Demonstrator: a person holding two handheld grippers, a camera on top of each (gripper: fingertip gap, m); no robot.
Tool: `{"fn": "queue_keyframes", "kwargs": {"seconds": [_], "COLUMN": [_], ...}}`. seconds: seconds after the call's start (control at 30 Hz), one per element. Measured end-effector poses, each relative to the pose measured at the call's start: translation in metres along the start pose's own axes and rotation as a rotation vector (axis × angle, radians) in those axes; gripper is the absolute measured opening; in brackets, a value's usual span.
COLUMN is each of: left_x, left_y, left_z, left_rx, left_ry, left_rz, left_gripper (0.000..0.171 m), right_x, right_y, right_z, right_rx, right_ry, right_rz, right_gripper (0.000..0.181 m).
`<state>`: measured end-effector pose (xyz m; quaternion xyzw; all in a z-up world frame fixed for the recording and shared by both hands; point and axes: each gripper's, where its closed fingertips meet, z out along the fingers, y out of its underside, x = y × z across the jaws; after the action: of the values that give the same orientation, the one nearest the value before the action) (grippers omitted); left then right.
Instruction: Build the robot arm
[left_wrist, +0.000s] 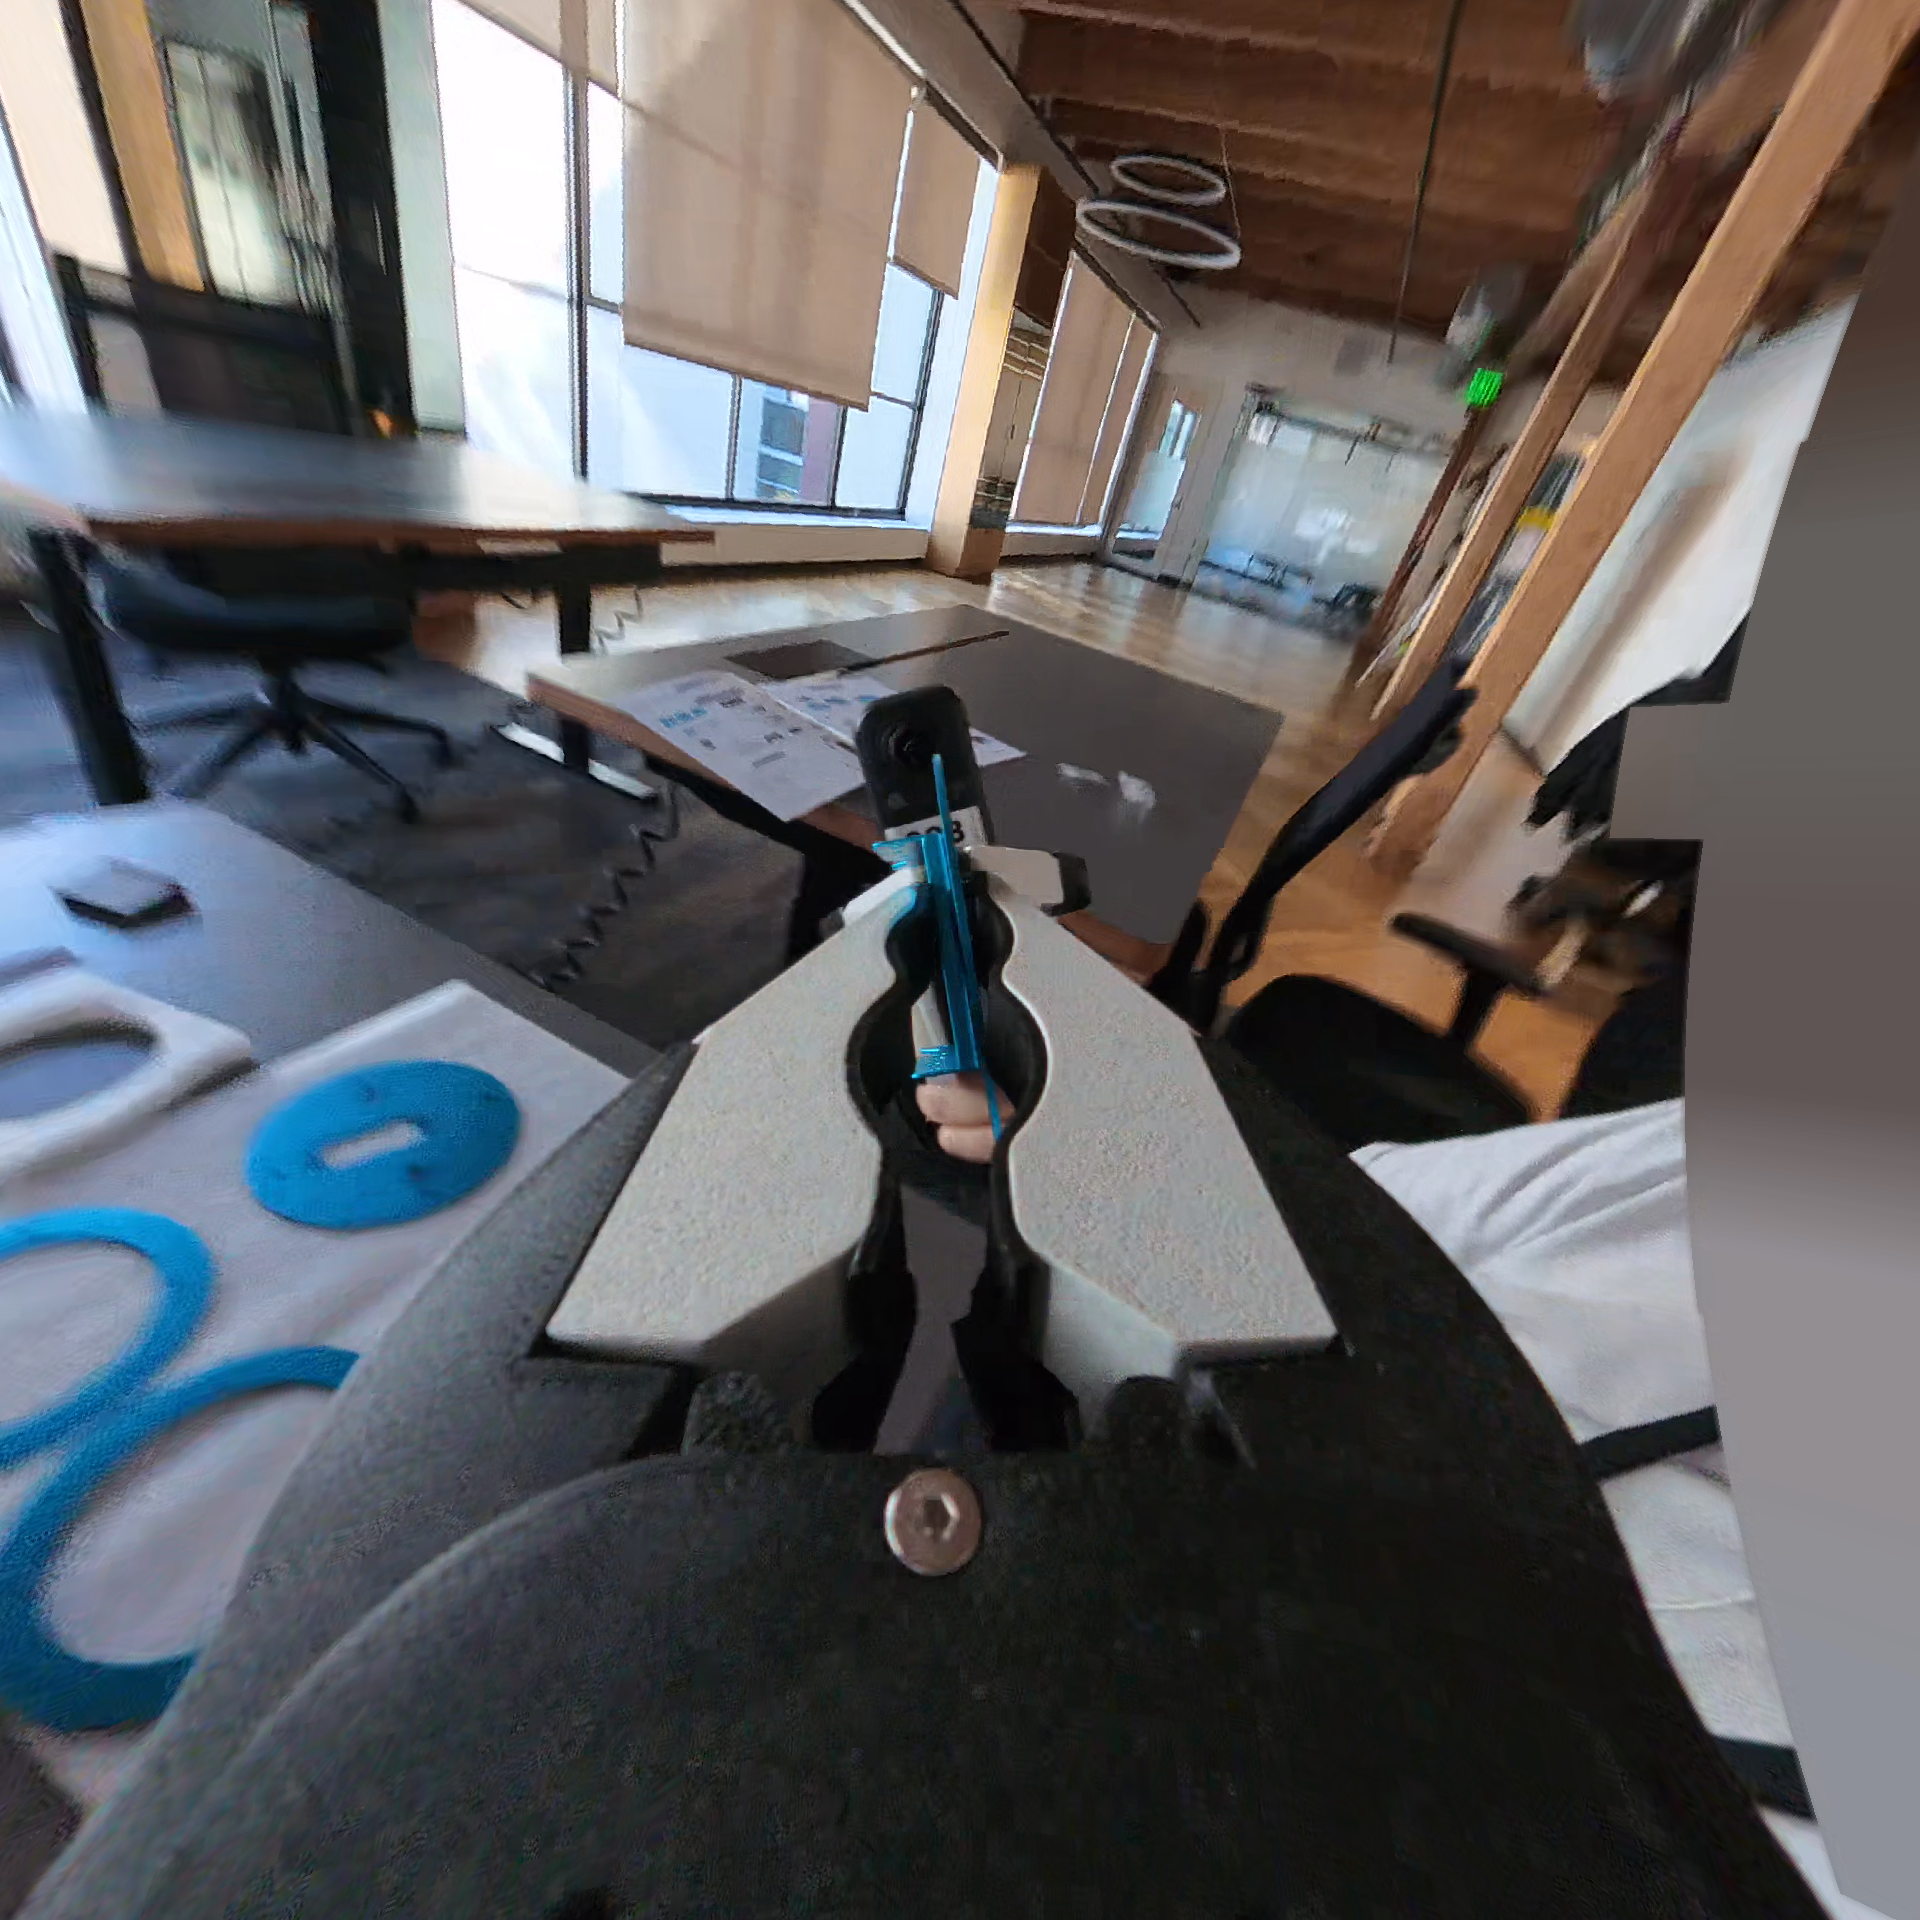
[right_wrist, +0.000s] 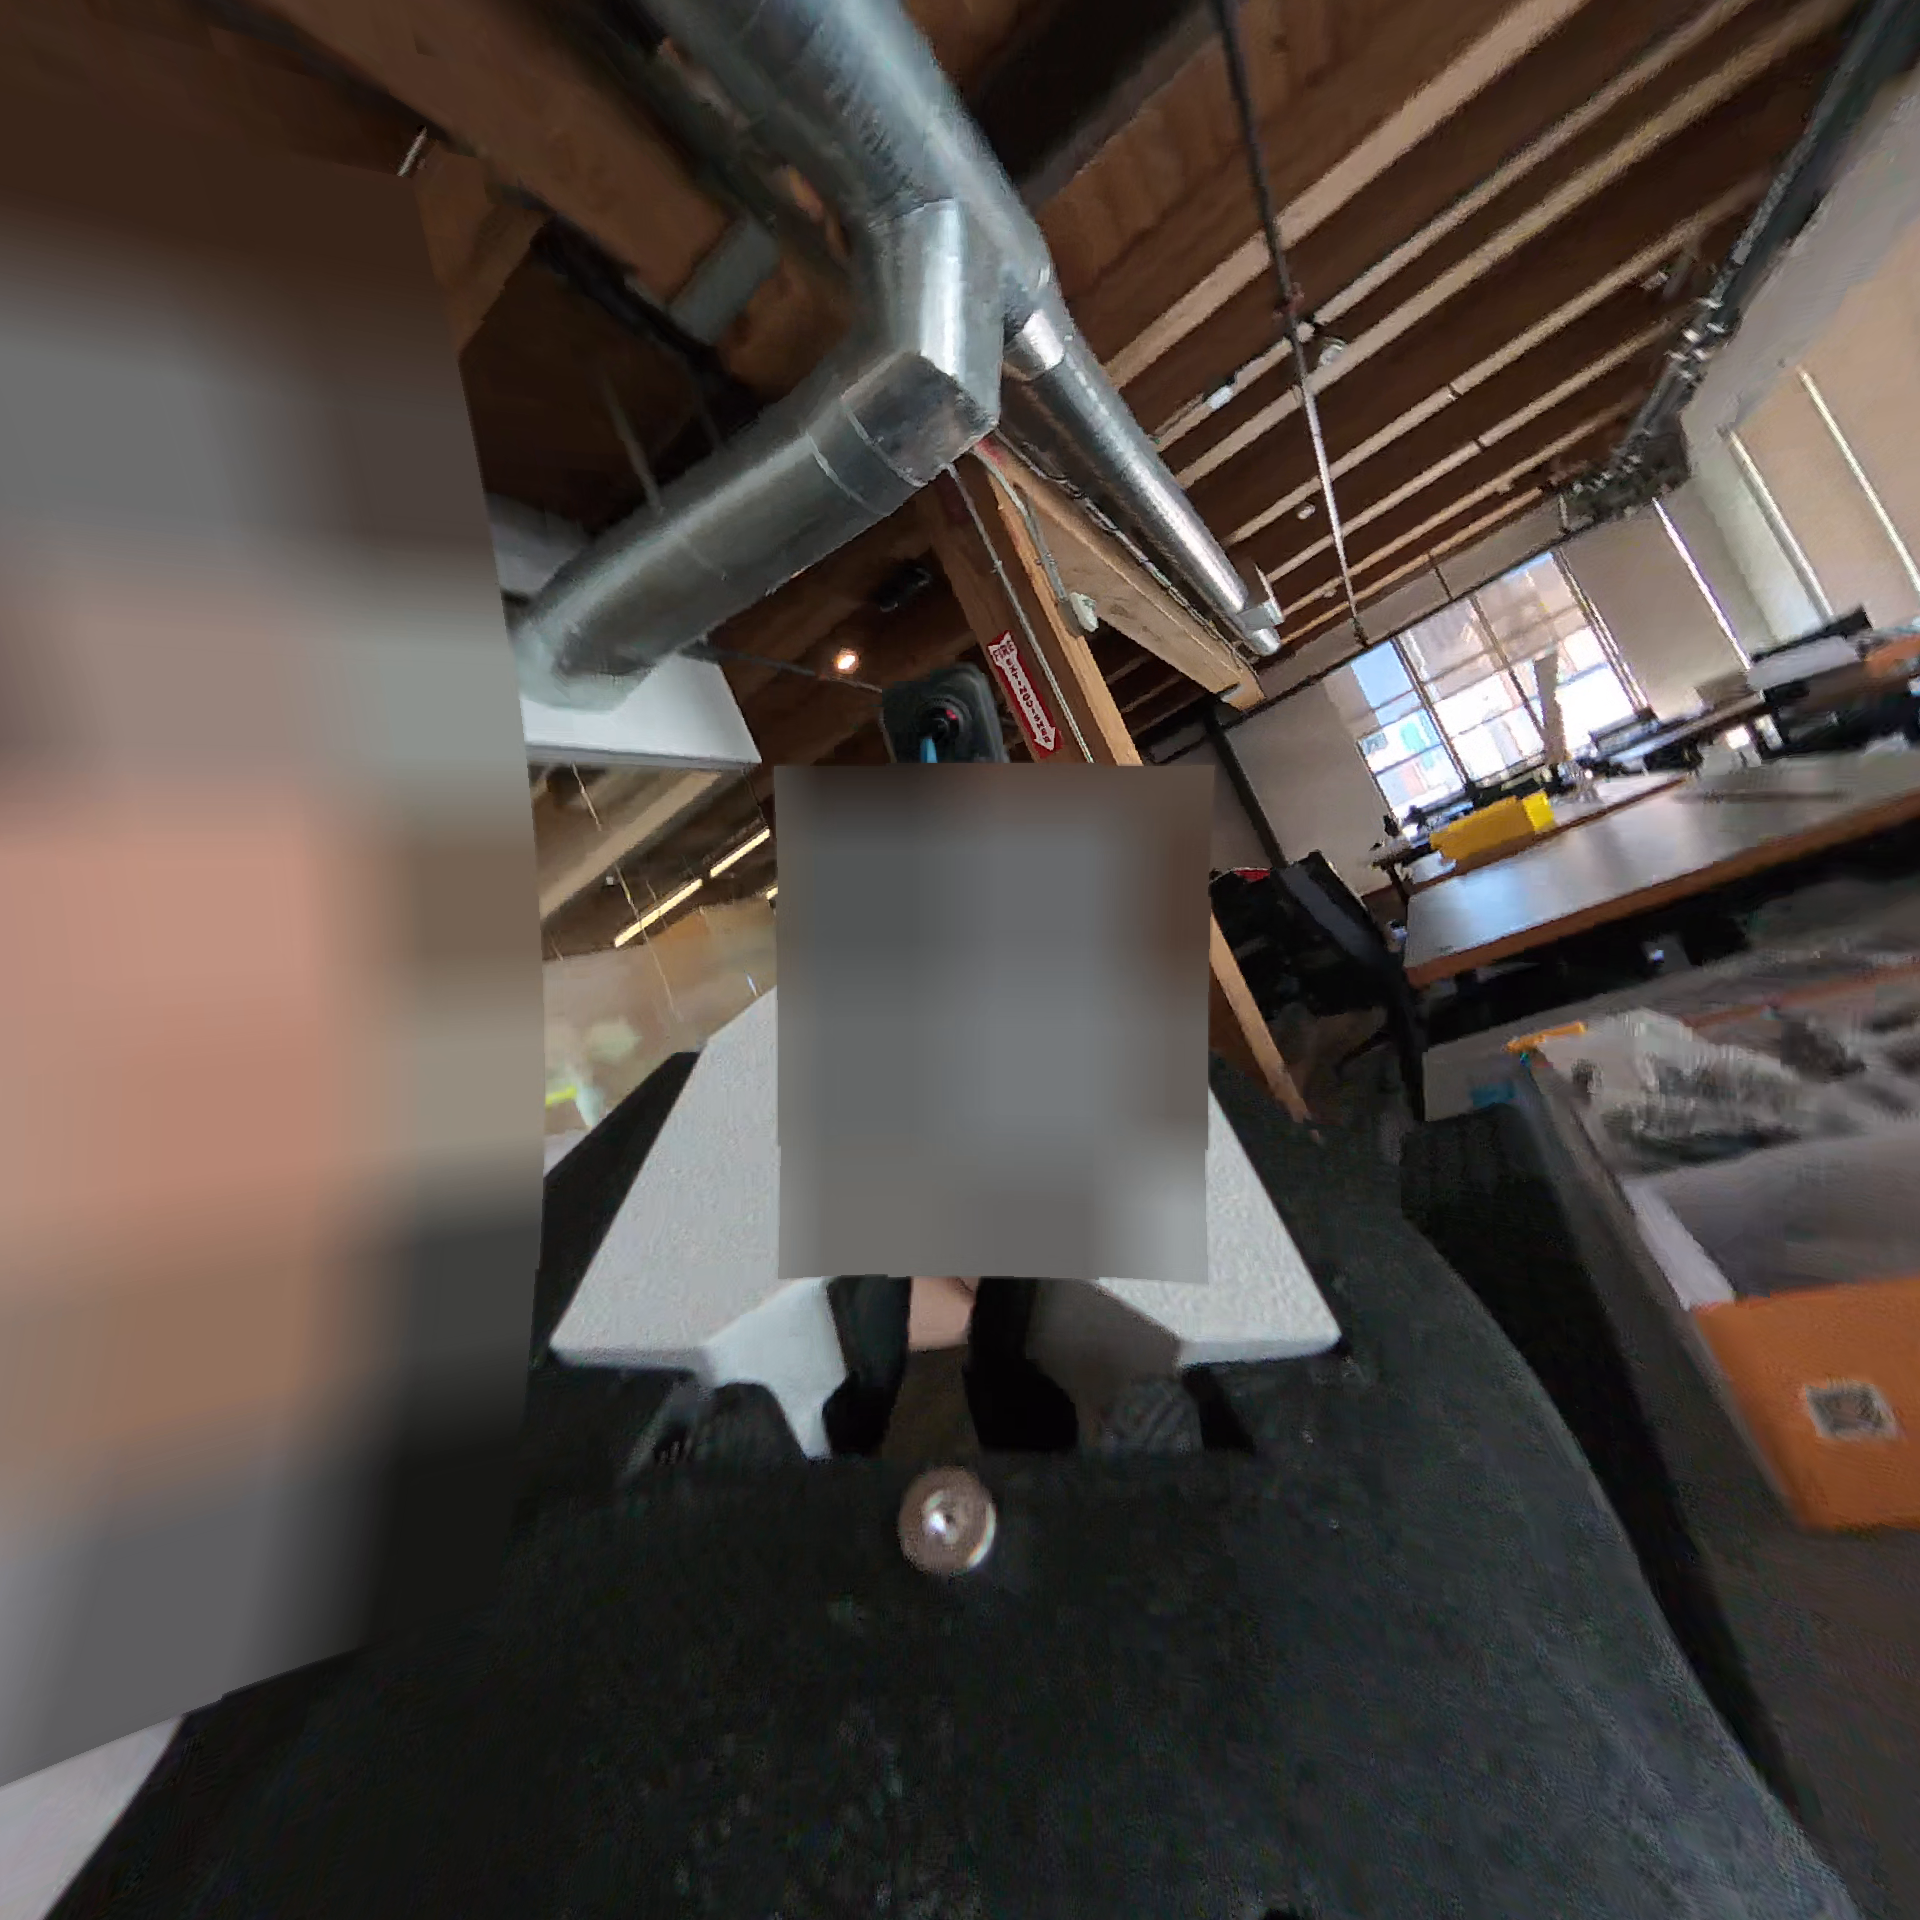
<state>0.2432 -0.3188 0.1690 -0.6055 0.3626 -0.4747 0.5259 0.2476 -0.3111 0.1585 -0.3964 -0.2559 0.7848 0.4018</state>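
Left gripper (left_wrist: 951, 997) pinching thin blue plate (left_wrist: 958, 961), edge-on.
Plate stands upright between its white fingers (left_wrist: 769, 1153); the other gripper (left_wrist: 925, 769) faces just beyond. Right gripper: fingertips masked, closure cannot be told.

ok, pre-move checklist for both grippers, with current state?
1. Left gripper shut on blue plate: ok, the plate sits edge-on between its fingers.
2. Right gripper grip on the plate: cannot tell, a blur patch covers its fingers in its own view.
3. Plate lifted off white sheet: ok.
4. Blue disc and blue ring flat on the sheet, apart from both grippers: ok.
5. Person's finger away from the plate's lower end: not ok, it is right behind it.
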Motion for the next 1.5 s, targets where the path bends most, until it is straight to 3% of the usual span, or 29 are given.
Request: {"fn": "queue_keyframes", "kwargs": {"seconds": [0.1,0.2,0.7,1.07,1.3,1.5], "left_x": [-0.021,-0.038,-0.074,-0.093,-0.099,-0.1], "left_y": [0.026,0.052,0.162,0.224,0.237,0.241], "left_z": [0.004,0.009,0.038,0.046,0.048,0.047], "left_rx": [0.02,0.044,0.008,-0.027,-0.06,-0.078], "left_ry": [0.062,0.088,0.031,0.03,0.004,0.001], "left_rz": [-0.334,-0.496,-0.623,-0.962,-1.084,-1.198], "left_gripper": [0.006,0.007,0.007,0.003,0.003,0.003], "right_x": [0.028,0.049,0.104,0.133,0.138,0.139], "right_y": [0.015,0.03,0.082,0.12,0.131,0.136], "right_z": [-0.019,-0.038,-0.122,-0.162,-0.171,-0.172], "right_rx": [0.047,0.08,0.123,0.123,0.173,0.073], "right_ry": [0.096,0.181,0.478,0.613,0.596,0.616], "right_rz": [0.2,0.336,0.606,0.67,0.772,0.715], "right_gripper": [0.003,0.003,0.002,0.003,0.004,0.011]}}
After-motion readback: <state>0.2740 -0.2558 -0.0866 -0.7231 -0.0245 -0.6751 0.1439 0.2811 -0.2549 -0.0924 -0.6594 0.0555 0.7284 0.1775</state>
